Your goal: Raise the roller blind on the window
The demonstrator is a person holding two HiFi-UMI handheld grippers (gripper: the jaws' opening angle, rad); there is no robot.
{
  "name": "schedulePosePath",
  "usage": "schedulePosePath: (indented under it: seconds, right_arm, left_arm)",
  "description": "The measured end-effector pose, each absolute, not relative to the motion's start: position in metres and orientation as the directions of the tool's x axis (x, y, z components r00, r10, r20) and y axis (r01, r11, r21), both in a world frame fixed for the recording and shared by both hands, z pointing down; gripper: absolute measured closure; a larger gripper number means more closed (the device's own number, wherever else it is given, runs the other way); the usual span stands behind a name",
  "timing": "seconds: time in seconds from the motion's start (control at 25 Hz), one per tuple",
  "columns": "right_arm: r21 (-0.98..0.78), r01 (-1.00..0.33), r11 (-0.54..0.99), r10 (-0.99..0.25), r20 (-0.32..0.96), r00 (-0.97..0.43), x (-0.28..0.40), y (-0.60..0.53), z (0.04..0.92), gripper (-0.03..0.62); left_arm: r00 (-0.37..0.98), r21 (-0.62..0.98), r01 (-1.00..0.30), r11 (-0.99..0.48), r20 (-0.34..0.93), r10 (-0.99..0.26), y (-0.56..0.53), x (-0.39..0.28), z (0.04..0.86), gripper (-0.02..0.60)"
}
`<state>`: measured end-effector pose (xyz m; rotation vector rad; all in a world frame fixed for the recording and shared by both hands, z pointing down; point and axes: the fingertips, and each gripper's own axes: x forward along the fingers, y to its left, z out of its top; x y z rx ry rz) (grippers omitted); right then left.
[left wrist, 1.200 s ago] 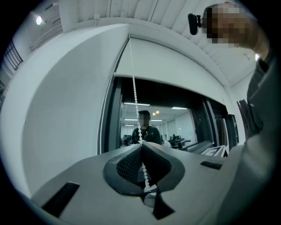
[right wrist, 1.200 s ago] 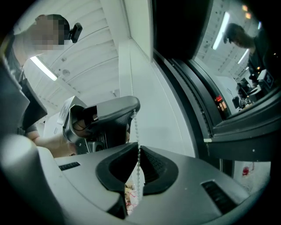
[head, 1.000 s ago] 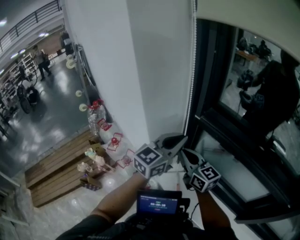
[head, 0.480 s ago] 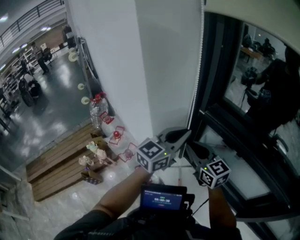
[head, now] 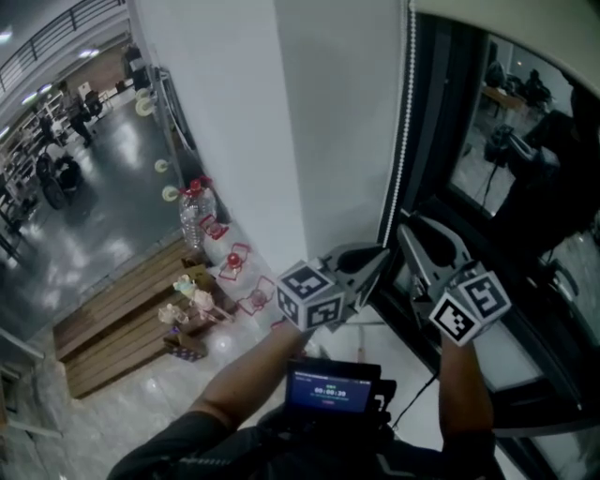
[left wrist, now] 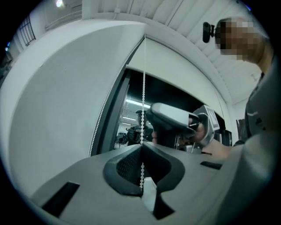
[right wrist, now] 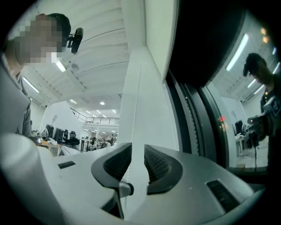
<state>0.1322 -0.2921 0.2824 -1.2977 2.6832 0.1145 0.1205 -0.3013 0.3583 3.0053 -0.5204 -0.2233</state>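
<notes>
A white bead chain point(head: 404, 141) hangs down the edge of the dark window frame, beside the pale roller blind point(head: 506, 28). My left gripper point(head: 378, 255) is shut on the chain; in the left gripper view the beads point(left wrist: 143, 88) run straight down into its closed jaws point(left wrist: 141, 147). My right gripper point(head: 412, 234) is just to the right and a little higher, pointing up. Its jaws point(right wrist: 137, 151) are opening. The chain point(right wrist: 134, 110) passes through the gap near the left pad without being pressed.
A white wall point(head: 234, 141) fills the left of the window. The dark window frame point(head: 441, 187) and glass with a person's reflection point(head: 553, 169) lie to the right. Far below are a water bottle point(head: 192, 220) and wooden pallets point(head: 112, 337). A small screen point(head: 333, 389) sits at my chest.
The right gripper has opened, let go of the chain and risen up and to the right. The left gripper stays shut on the chain, shifted slightly right.
</notes>
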Motion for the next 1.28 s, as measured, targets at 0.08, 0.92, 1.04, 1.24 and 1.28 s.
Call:
schedulePosePath:
  seconds: [0.08,0.92,1.04,1.24,1.28]
  right_arm:
    - [0.019,-0.780,0.625,-0.764,-0.187,-0.617,0.125,-0.296,0.275,0.488]
    - [-0.045,-0.722,0.690,-0.690,-0.342,-0.638,0.105,-0.295,0.252,0.583]
    - [-0.049,-0.727,0.685,-0.698,-0.328,-0.636,0.105,-0.294,0.264,0.584]
    - [-0.076,-0.730,0.679,-0.719,-0.270,-0.640,0.102,-0.297,0.299,0.585]
    - [-0.081,-0.732,0.677,-0.723,-0.258,-0.641,0.103,-0.298,0.307,0.585]
  left_arm:
    - [0.934,0.098,-0.322,-0.942,-0.127,-0.333,-0.300,0.123,0.358,0.580]
    - [0.934,0.058,-0.327,-0.943,-0.130,-0.331,-0.286,0.123,0.359,0.580]
    - [0.932,0.059,-0.343,-0.937,-0.105,-0.348,-0.286,0.123,0.367,0.580]
    - [0.930,0.074,-0.363,-0.929,-0.037,-0.366,-0.288,0.123,0.402,0.580]
    - [0.929,0.076,-0.367,-0.927,-0.024,-0.370,-0.289,0.123,0.410,0.580]
